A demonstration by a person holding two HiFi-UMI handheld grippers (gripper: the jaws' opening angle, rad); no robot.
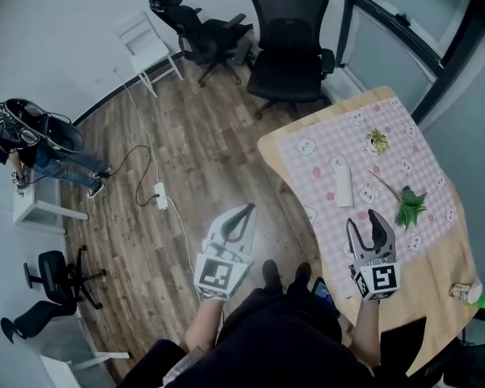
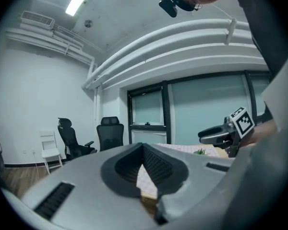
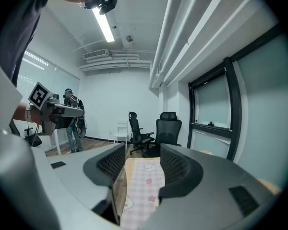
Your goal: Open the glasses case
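Approach step. My right gripper (image 1: pixel 364 221) wide, empty; case (image 1: pixel 343 183) lies ahead of its tips, looks closed, untouched. My left gripper (image 1: pixel 248 209) pinched together, empty, well left of case. Next: both to case, pin base, lift lid.

Your left gripper (image 2: pixel 143 148) has its jaws closed tip to tip, with checked tablecloth (image 2: pixel 146 177) visible in the gap beneath, your right gripper (image 2: pixel 207 135) at right, and two black office chairs (image 2: pixel 110 134) at left.
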